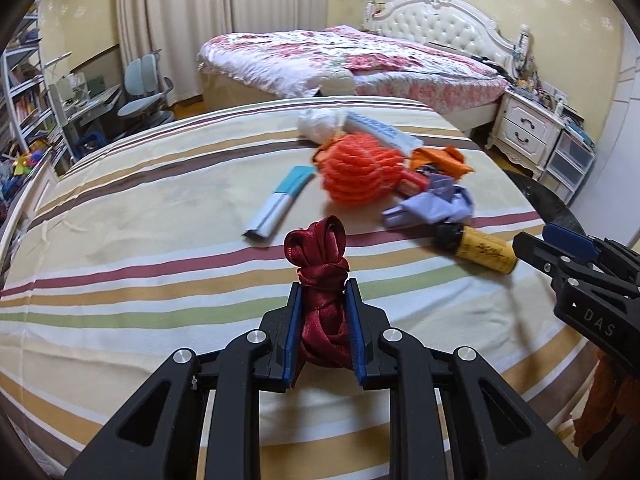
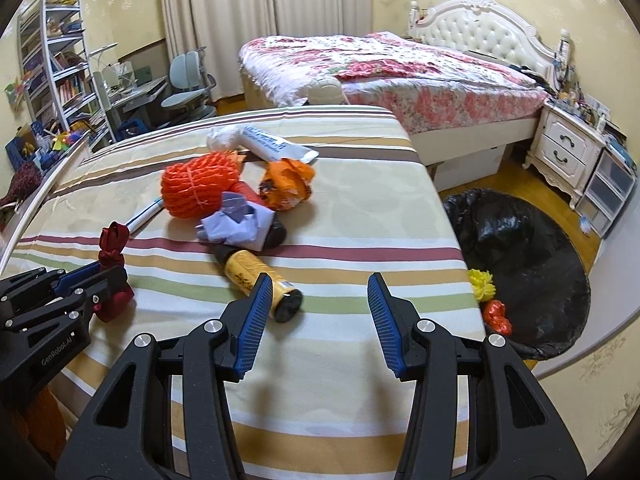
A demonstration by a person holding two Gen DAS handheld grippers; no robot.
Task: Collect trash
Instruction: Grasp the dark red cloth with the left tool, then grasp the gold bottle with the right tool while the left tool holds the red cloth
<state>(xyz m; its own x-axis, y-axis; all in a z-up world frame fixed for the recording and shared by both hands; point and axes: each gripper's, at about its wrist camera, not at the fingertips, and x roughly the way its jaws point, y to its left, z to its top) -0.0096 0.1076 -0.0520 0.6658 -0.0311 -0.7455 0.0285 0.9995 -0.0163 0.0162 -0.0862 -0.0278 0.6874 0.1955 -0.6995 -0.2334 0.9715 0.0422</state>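
My left gripper point(image 1: 322, 292) is shut on a knotted dark red ribbon point(image 1: 320, 252), held above the striped table point(image 1: 160, 240). It also shows in the right wrist view point(image 2: 114, 270) at far left. My right gripper point(image 2: 318, 284) is open and empty above the table, just right of a yellow bottle with black ends point(image 2: 260, 284). That bottle point(image 1: 480, 248) lies in front of a trash pile: orange foam net point(image 2: 196, 192), crumpled lilac paper point(image 2: 236, 226), orange wrapper point(image 2: 286, 180), white tube point(image 2: 272, 146), white wad point(image 1: 320, 122), blue-white packet point(image 1: 280, 200).
A black-lined trash bin point(image 2: 532, 248) stands on the floor right of the table, holding a yellow item point(image 2: 482, 284) and a red item point(image 2: 498, 316). A floral bed point(image 2: 380, 68), nightstand point(image 2: 568, 148), desk chair point(image 2: 188, 84) and bookshelf point(image 2: 52, 52) lie beyond.
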